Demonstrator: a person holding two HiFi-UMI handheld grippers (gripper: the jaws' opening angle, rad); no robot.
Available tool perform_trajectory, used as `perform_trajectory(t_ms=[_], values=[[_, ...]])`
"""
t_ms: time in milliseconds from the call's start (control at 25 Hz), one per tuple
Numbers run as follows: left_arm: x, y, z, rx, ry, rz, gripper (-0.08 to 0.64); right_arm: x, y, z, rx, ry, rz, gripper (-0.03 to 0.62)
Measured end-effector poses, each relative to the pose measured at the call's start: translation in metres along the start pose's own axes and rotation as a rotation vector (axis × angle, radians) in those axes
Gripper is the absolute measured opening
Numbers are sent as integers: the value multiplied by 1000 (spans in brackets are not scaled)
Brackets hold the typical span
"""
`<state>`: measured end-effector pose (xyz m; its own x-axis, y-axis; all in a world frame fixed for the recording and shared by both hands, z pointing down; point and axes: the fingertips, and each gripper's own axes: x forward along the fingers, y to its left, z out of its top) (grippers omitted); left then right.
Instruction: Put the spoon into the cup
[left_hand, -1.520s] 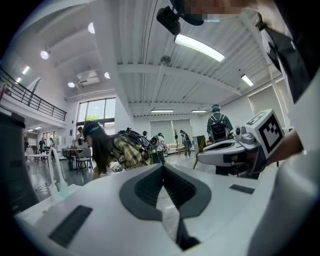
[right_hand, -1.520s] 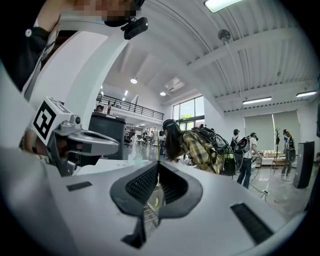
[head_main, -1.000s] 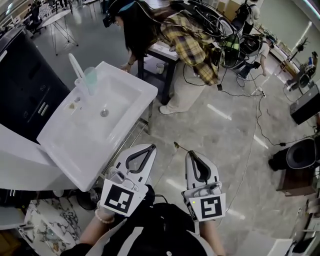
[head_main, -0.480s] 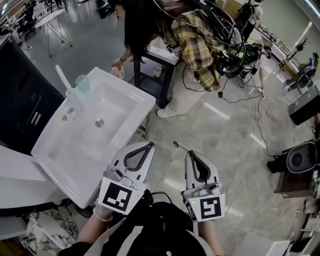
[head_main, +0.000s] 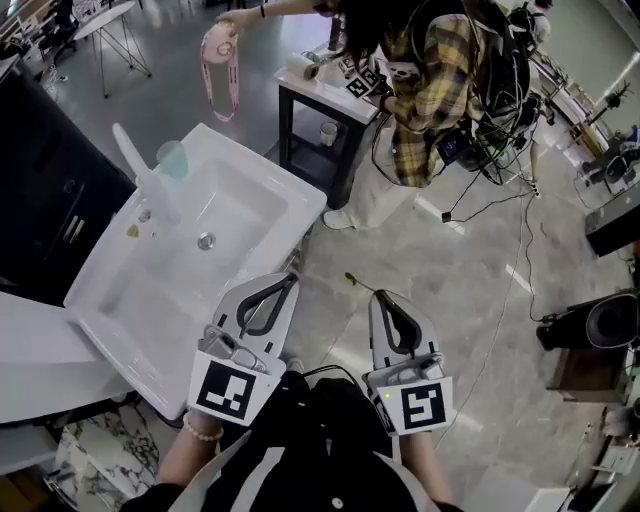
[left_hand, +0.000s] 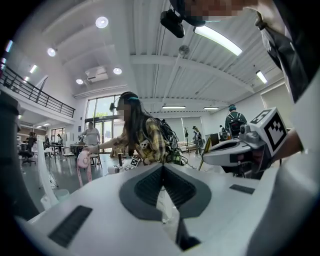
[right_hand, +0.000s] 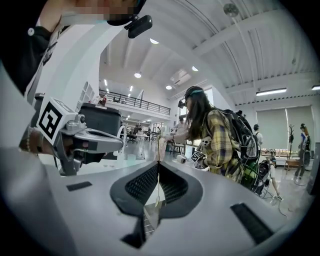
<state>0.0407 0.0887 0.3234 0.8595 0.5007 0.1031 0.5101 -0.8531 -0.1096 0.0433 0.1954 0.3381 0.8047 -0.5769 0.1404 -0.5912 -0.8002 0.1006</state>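
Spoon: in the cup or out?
Out. The spoon sticks out of the shut right hand-held gripper over the floor; the cup stands away on the sink.

**Item count, bench area**

Two grippers were counted: left gripper (head_main: 288, 280) and right gripper (head_main: 379, 296). One spoon (head_main: 353, 281) was recorded. Two cups were noted: green cup (head_main: 172, 160) and white cup (head_main: 328, 133). One sink (head_main: 130, 300), one tap (head_main: 140, 165) and one table (head_main: 320, 100) were logged.
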Motion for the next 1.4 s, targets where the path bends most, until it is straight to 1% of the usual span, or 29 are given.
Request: perform_trajectory(t_ms=[120, 360, 600, 760, 920, 1080, 1240, 1400], values=[[-3, 10, -1, -2, 3, 18, -3, 8, 6, 4, -6, -7, 15, 8], [-4, 15, -2, 34, 0, 28, -3, 13, 9, -2, 0, 10, 35, 8], [-9, 21, -6, 19, 2, 72, -3, 22, 13, -1, -11, -3, 72, 9], [-9, 29, -4, 35, -6, 114, -3, 34, 12, 2, -20, -15, 107, 8], [-3, 44, -2, 51, -9, 169, -3, 58, 11, 6, -37, -13, 167, 8], [1, 66, -6, 22, -2, 230, -3, 86, 16, 14, -49, -31, 240, 8], [11, 90, -4, 30, 13, 292, -3, 118, 17, 20, -50, -61, 311, 8], [28, 115, -5, 33, 37, 360, -3, 154, 14, 23, -46, -59, 395, 8]])
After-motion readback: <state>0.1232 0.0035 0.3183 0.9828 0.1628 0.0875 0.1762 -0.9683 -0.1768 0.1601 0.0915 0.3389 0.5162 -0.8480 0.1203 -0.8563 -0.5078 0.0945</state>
